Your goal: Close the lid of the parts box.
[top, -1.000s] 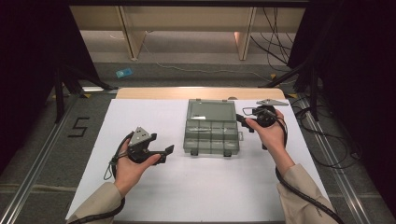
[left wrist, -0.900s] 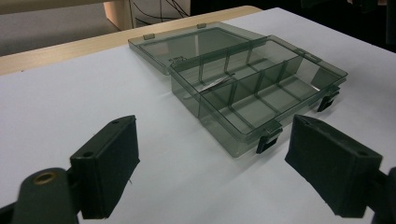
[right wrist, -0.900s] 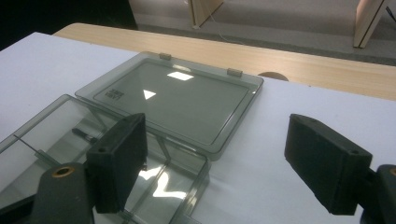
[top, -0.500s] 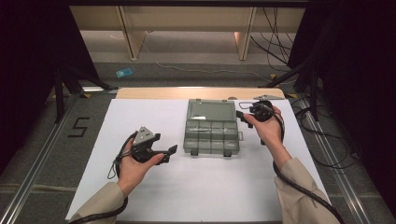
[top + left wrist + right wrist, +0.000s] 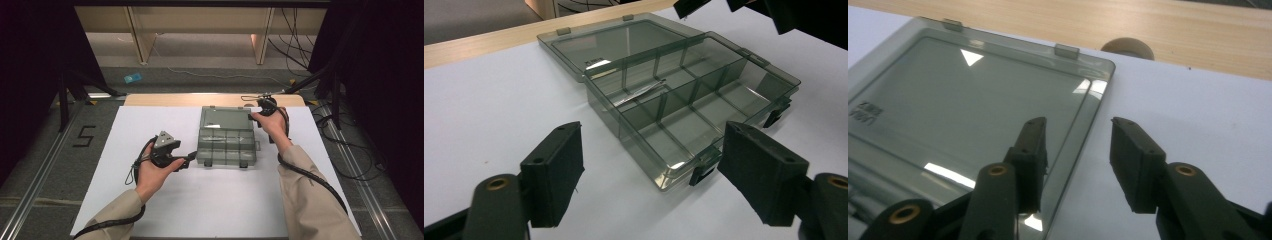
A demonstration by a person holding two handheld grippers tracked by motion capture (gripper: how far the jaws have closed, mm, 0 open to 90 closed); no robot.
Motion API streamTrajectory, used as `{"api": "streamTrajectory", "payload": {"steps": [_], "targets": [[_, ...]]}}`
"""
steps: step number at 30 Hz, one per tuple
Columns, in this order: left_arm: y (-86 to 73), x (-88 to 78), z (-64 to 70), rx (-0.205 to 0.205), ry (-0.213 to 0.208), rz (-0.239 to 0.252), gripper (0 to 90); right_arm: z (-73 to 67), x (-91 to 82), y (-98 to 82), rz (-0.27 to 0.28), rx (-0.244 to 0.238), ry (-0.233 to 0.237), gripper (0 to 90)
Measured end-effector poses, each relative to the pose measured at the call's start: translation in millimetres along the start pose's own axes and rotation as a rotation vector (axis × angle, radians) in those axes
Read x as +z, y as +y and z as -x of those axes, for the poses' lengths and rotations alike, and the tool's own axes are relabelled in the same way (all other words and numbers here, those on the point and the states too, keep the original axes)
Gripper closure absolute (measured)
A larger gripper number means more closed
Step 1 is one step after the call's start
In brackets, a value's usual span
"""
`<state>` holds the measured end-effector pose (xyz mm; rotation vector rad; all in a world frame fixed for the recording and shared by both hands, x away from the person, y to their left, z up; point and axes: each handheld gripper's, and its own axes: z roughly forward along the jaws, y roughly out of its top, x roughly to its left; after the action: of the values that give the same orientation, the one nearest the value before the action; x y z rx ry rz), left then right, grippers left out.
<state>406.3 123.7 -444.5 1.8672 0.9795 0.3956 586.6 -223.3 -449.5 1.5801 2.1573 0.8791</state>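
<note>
A smoky clear compartment box (image 5: pixel 227 149) stands open on the table, its lid (image 5: pixel 226 120) lying flat behind it. My left gripper (image 5: pixel 191 156) is open at the box's front left corner. In the left gripper view that corner of the box (image 5: pixel 684 170) sits between the wide pads (image 5: pixel 556 167), untouched, and the jaws have just been closing a little. My right gripper (image 5: pixel 254 116) is at the lid's right edge. Its jaws have just been closing and straddle the edge of the lid (image 5: pixel 1075 130) without pressing, so my right gripper (image 5: pixel 1077 125) is open.
The box rests on a white sheet (image 5: pixel 150 125) with a wooden strip (image 5: pixel 165 100) along the far edge. A round tan knob (image 5: pixel 1125 47) sits at that strip behind the lid. Cables (image 5: pixel 345 150) lie on the floor at the right.
My right gripper has moved left and farther back to the lid's right edge, with its jaws narrower. My left gripper has moved right toward the box's front left corner.
</note>
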Motion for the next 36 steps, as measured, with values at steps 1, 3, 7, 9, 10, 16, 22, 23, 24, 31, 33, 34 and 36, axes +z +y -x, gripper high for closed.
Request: {"api": "streamTrajectory", "payload": {"steps": [1, 3, 7, 9, 10, 16, 22, 23, 24, 31, 33, 34, 36], "targets": [[0.9, 1.7, 0.9, -0.006, 0.001, -0.004, 26.8, -0.9, 1.5, 0.2, -0.020, 0.039, 0.010, 62.0], [3.0, 4.7, 0.3, 0.007, 0.000, -0.014, 27.9, -0.6, 7.3, 0.0, -0.023, 0.058, -0.004, 64.9], [6.2, 11.5, 2.7, 0.001, 0.005, -0.031, 31.2, 0.9, 15.7, 1.3, -0.024, 0.087, -0.002, 69.9], [6.1, 14.6, 3.2, 0.005, 0.002, -0.037, 33.0, 1.0, 17.1, 3.1, -0.019, 0.103, -0.009, 71.6], [5.9, 16.0, 3.6, 0.001, -0.001, -0.036, 33.4, 2.0, 17.4, 4.2, -0.038, 0.091, -0.004, 72.1], [5.4, 14.9, 2.0, 0.000, 0.007, -0.038, 34.2, 2.3, 22.7, 7.7, -0.048, 0.084, -0.020, 73.6], [5.2, 14.0, 2.3, -0.005, 0.006, -0.039, 33.6, 0.3, 26.6, 8.7, -0.071, 0.179, -0.026, 76.6], [5.2, 13.8, 2.2, -0.005, 0.007, -0.038, 33.5, 0.1, 27.1, 8.8, -0.063, 0.187, -0.030, 77.5], [5.3, 13.7, 2.1, -0.006, 0.008, -0.037, 33.4, 0.4, 27.2, 9.4, -0.070, 0.186, -0.024, 79.2], [5.2, 13.3, 1.7, -0.007, 0.011, -0.035, 33.1, -6.0, 25.7, 13.7, -0.118, 0.279, -0.037, 85.6], [5.4, 13.2, 1.8, -0.009, 0.011, -0.034, 33.1, -5.0, 27.2, 13.8, -0.102, 0.272, -0.046, 86.4], [5.7, 12.2, 0.8, 0.004, 0.010, -0.045, 33.1, -5.8, 27.7, 14.1, -0.095, 0.285, -0.057, 86.6], [5.6, 12.5, 0.7, -0.002, 0.013, -0.037, 33.0, -6.4, 27.7, 14.3, -0.096, 0.305, -0.065, 87.3]]}}
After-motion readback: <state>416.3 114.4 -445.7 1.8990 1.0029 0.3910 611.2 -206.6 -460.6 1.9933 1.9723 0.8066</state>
